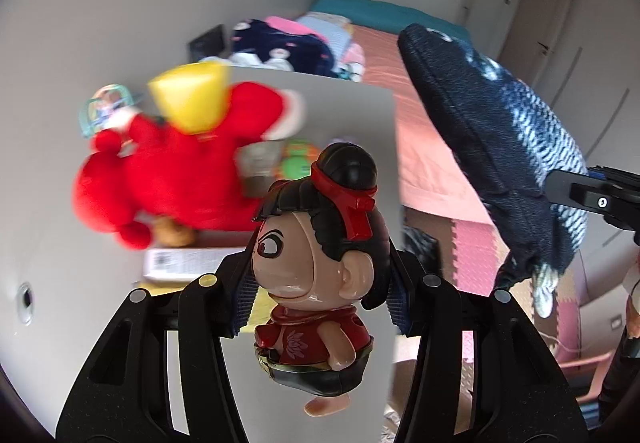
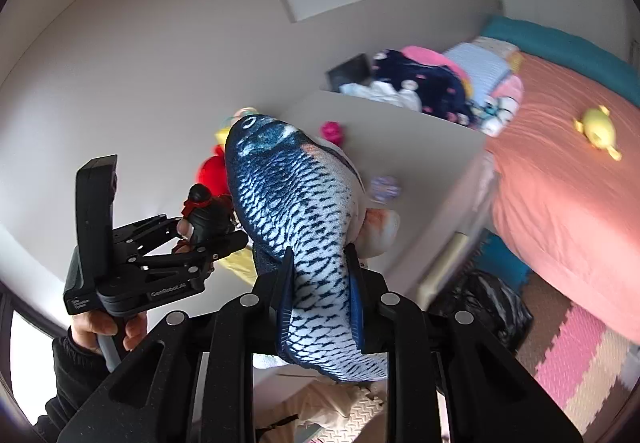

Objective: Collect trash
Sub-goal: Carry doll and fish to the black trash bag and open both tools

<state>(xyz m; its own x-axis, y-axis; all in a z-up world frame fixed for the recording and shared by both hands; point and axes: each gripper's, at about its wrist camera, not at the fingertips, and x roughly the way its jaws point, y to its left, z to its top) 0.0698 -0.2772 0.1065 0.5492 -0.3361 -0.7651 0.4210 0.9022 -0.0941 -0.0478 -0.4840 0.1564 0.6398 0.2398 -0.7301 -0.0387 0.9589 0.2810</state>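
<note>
My left gripper (image 1: 320, 291) is shut on a plastic doll figurine (image 1: 316, 243) with black hair, a red headband and a red top, gripped at the head and held in the air. It also shows in the right wrist view (image 2: 206, 215), held by the left gripper (image 2: 200, 239). My right gripper (image 2: 320, 283) is shut on a blue plush fish (image 2: 288, 203), clamped near its tail, head pointing up. The fish also hangs at the right of the left wrist view (image 1: 492, 131), with the right gripper's body (image 1: 596, 199) at the frame edge.
A white table (image 1: 360, 115) holds a red plush toy (image 1: 172, 179), a yellow object (image 1: 192, 99), a green-orange toy (image 1: 298, 159) and a white box (image 1: 184, 263). A bed with a salmon sheet (image 2: 560, 179), piled clothes (image 2: 424, 83) and a yellow toy (image 2: 598, 131) stands behind. A black bag (image 2: 484, 303) lies on foam floor mats (image 2: 572, 347).
</note>
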